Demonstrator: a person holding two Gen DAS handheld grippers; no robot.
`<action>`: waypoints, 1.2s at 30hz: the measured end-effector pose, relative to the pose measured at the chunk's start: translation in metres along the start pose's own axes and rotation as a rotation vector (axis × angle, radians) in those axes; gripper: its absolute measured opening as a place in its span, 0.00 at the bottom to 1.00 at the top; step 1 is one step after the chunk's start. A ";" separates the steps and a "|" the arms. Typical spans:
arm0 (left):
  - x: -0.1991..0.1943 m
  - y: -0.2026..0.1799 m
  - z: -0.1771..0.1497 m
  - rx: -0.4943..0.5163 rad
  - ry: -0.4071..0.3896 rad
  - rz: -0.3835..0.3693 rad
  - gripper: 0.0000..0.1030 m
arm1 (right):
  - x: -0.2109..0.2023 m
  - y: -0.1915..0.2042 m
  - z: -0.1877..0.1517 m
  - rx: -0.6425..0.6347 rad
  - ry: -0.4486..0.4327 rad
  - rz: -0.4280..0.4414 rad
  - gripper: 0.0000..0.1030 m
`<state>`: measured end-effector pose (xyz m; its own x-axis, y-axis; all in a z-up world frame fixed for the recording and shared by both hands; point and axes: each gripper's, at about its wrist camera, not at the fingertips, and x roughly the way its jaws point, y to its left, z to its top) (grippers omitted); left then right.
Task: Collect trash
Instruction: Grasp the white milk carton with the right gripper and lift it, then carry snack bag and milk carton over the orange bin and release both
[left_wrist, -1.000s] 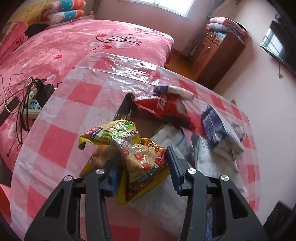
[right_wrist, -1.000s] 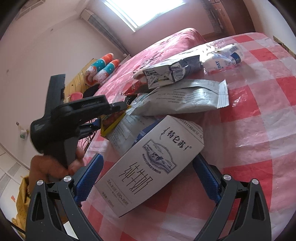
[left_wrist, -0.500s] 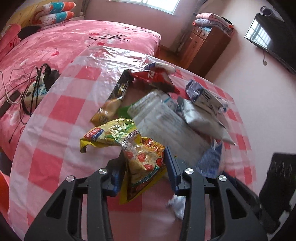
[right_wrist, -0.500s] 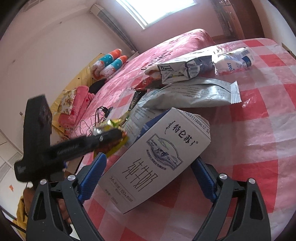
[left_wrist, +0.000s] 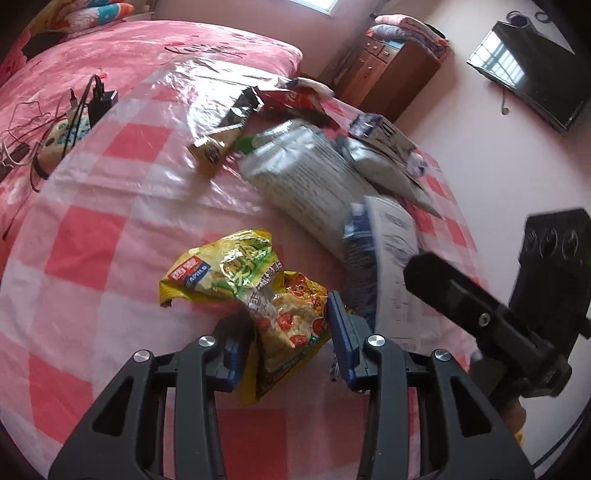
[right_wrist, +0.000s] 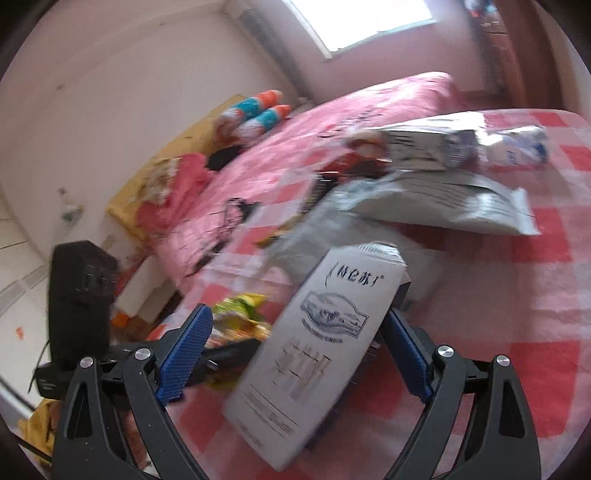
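Observation:
My left gripper (left_wrist: 290, 314) is shut on a crumpled yellow snack bag (left_wrist: 236, 266), whose top sticks out over the red-checked table (left_wrist: 110, 240). The same bag (right_wrist: 240, 310) shows low in the right wrist view. A white milk carton (right_wrist: 325, 332) with a blue drawing hangs tilted between the fingers of my right gripper (right_wrist: 299, 314), clear of the cloth. The right pad lies against its edge, while a gap shows beside the left pad. In the left wrist view the carton (left_wrist: 395, 251) stands steep next to the right tool's black body (left_wrist: 461, 295).
More trash lies mid-table: two silver bags (left_wrist: 306, 177), a red bag (left_wrist: 295, 99), a black-and-yellow wrapper (left_wrist: 221, 129) and a blue-white wrapper (left_wrist: 384, 136). A power strip with cables (left_wrist: 62, 136) rests on the pink bed. A wooden dresser (left_wrist: 388, 74) and a wall TV (left_wrist: 528, 66) are behind.
My left gripper has drawn back from the trash pile toward the near table edge with the yellow bag. My right gripper has rolled, and the carton now stands steeper between its fingers.

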<state>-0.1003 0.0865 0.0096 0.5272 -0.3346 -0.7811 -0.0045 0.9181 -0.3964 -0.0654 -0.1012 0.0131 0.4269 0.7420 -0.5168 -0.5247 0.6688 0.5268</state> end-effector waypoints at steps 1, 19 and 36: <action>0.000 -0.001 -0.003 0.002 0.004 -0.016 0.39 | 0.001 0.001 0.001 -0.007 0.001 -0.009 0.88; -0.026 0.035 -0.022 -0.041 -0.049 -0.035 0.39 | 0.026 0.044 -0.019 -0.126 0.074 -0.384 0.66; -0.061 0.087 -0.037 -0.103 -0.120 -0.050 0.39 | 0.025 0.061 -0.025 -0.135 0.051 -0.358 0.57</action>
<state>-0.1643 0.1791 0.0051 0.6269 -0.3456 -0.6982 -0.0595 0.8724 -0.4852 -0.1047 -0.0427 0.0154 0.5658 0.4570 -0.6863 -0.4428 0.8705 0.2147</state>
